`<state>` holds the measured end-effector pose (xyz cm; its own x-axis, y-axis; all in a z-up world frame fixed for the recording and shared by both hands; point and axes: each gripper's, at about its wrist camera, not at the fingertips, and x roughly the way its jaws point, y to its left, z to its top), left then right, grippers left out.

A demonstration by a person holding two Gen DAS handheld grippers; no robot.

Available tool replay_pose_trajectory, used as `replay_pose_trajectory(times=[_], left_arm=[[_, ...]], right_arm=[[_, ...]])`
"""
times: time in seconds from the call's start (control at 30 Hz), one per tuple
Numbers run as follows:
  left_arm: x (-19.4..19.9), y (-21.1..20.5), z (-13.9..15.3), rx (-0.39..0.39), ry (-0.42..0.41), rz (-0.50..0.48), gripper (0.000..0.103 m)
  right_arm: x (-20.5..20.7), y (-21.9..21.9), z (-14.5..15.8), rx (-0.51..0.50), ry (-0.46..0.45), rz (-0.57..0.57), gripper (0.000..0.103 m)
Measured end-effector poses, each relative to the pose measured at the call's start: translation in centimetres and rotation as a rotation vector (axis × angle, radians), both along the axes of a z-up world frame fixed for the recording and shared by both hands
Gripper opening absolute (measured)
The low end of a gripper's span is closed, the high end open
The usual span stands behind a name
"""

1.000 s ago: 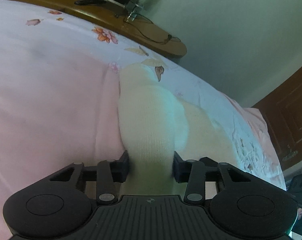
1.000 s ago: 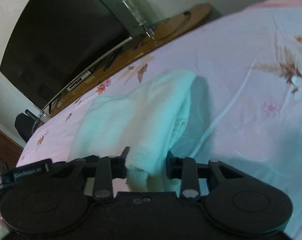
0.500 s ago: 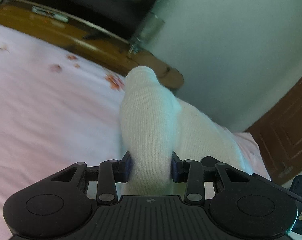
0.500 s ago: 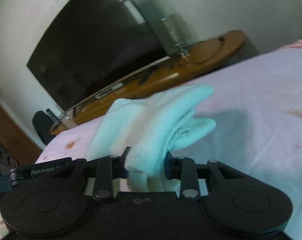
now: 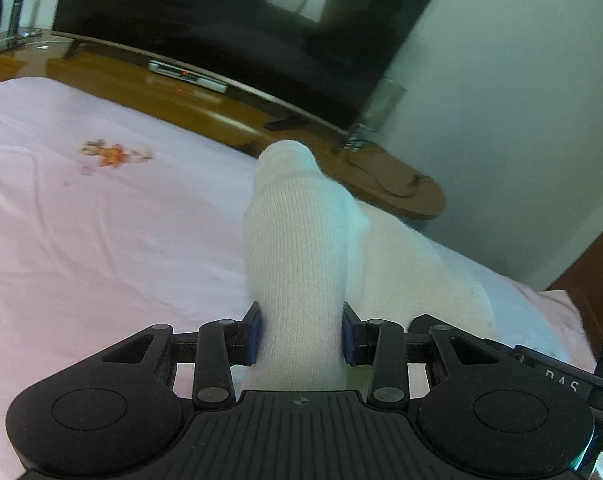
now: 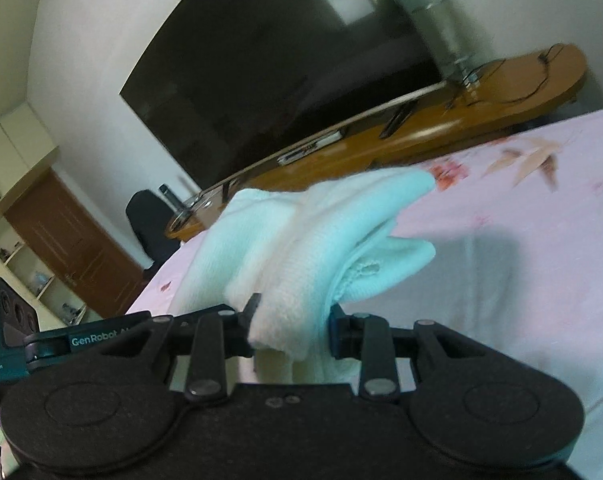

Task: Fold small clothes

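Socks [image 5: 297, 264] hang above the bed [image 5: 101, 240], pinched by your left gripper [image 5: 299, 334] and right gripper [image 6: 291, 320]; you seem mid-fold, so next lay them down flat and smooth.

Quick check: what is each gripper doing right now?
Left gripper: shut on the white sock.
Right gripper: shut on the white sock's other end.

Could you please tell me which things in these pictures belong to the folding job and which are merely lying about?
Part of the job:
- white socks, held at both ends
- left hand-held gripper, shut on them
- right hand-held gripper, shut on them
- pink floral bedsheet

Lying about:
- television
- wooden TV stand
- set-top box
- brown door
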<state>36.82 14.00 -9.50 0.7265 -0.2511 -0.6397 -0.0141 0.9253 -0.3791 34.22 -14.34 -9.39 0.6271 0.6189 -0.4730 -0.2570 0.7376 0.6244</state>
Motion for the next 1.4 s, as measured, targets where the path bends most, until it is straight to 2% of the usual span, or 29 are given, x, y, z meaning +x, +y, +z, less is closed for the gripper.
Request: replay_pose_trajectory(times=[0.2,0.57,0.6,0.67,0.77,0.87,0.93,1.03,1.13,1.17,1.27,1.33,1.4], left_arm=[[1.3,2.5,-2.3,0.024,0.031,0.035,0.038],[2.4,3.2,-6.0,0.076,0.066,0.063,0.039],[2.4,3.4,-6.3,0.071,0.072,0.067,0.039],[2.1,3.3,-6.5,0.092,0.074,0.073,0.051],[1.8,3.9,-5.7,0.076,0.066,0.104,0.052],[2.3,4.6,-4.4,0.08,0.035,0.127,0.052],[3.2,4.7,-4.0,0.081,0.035,0.132,0.052],[4.0,4.1,-4.1,0.087,0.026,0.128,0.052],[5.0,3.2,-4.8,0.09,0.034,0.109,0.052],[5.3,2.9,-5.1,0.098,0.038,0.106,0.052],[6.3,2.4,-6.1,0.112,0.054,0.113,0.052],[6.7,2.3,-6.6,0.11,0.053,0.123,0.052],[7.2,2.0,-7.3,0.124,0.071,0.12,0.055]], right_arm=[[1.8,3.1,-1.9,-0.002,0.033,0.026,0.031],[2.1,5.0,-5.3,-0.086,0.064,0.035,0.032],[2.1,5.0,-5.7,-0.093,0.065,0.035,0.033],[2.2,4.8,-6.4,-0.114,0.087,0.032,0.038],[2.3,3.8,-7.0,-0.074,0.14,0.017,0.055],[2.7,2.4,-6.8,-0.011,0.153,-0.02,0.074],[3.7,1.8,-7.0,0.04,0.183,-0.034,0.073],[5.6,1.7,-8.2,0.116,0.247,-0.027,0.068],[6.9,2.0,-8.9,0.118,0.253,-0.036,0.055],[7.1,2.2,-8.9,0.1,0.233,-0.042,0.048],[7.4,2.7,-8.5,0.028,0.157,-0.023,0.038],[6.6,3.0,-7.0,-0.02,0.028,-0.02,0.03],[5.8,3.0,-5.6,-0.105,-0.099,-0.054,0.009]])
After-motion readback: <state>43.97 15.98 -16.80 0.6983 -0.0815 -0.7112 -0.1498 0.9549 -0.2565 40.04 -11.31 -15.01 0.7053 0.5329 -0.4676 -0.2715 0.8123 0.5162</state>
